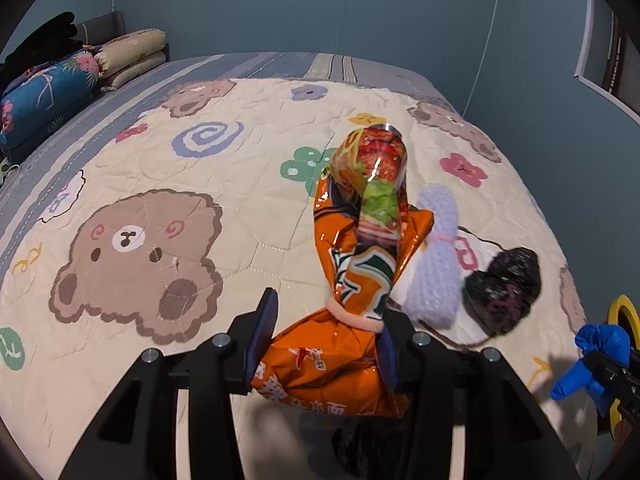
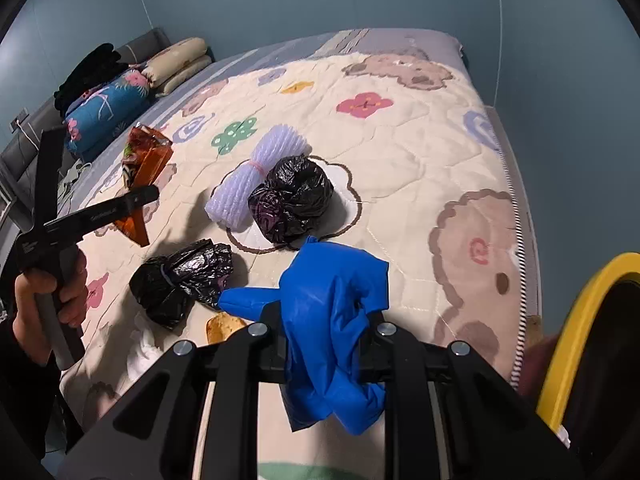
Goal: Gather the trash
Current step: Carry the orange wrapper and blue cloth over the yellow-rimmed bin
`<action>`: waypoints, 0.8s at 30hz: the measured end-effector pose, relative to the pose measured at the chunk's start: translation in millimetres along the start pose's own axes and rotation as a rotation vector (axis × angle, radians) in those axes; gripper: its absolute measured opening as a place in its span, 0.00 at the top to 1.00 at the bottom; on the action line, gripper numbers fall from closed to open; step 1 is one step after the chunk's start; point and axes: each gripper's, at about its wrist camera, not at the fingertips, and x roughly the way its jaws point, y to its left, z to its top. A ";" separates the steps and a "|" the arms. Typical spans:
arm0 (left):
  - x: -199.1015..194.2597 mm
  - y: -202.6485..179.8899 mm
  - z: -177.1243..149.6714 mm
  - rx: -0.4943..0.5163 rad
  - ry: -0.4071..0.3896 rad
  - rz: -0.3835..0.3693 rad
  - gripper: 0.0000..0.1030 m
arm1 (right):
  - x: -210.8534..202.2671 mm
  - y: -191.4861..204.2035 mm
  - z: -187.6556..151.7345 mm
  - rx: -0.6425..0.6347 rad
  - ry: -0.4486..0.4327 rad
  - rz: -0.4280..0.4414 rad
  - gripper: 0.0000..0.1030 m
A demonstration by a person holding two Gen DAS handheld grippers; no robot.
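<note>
My left gripper (image 1: 326, 344) jaws clamp the crumpled orange noodle wrapper (image 1: 360, 264) — right gripper (image 2: 326, 344) jaws pinch the scrunched blue plastic bag (image 2: 332, 320) over the bed (image 2: 420, 168).

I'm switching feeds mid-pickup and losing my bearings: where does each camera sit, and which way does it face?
Left wrist: rides the left tool, facing along the bed's bear-print quilt toward the far wall; its fingers pinch a crumpled orange snack wrapper.
Right wrist: rides the right tool, facing up the bed; its fingers grip a blue plastic bag; the person's left hand shows.
Shared: white foam netting roll, round black plastic bag, the wrapper, blue bag.
</note>
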 end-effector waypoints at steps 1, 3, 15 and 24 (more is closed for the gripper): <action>-4.4 -0.7 -1.3 0.001 -0.002 -0.001 0.59 | -4.5 0.4 -1.4 0.001 -0.002 0.004 0.82; -13.0 -1.7 -4.8 0.001 -0.006 -0.014 0.59 | -14.7 0.7 -4.1 0.001 -0.013 0.004 0.82; -59.6 -21.4 -21.5 0.048 -0.039 -0.050 0.59 | -63.4 2.1 -11.4 0.001 -0.061 0.006 0.82; -87.8 -44.7 -35.2 0.089 -0.042 -0.085 0.59 | -90.9 -4.2 -22.7 0.014 -0.080 0.020 0.82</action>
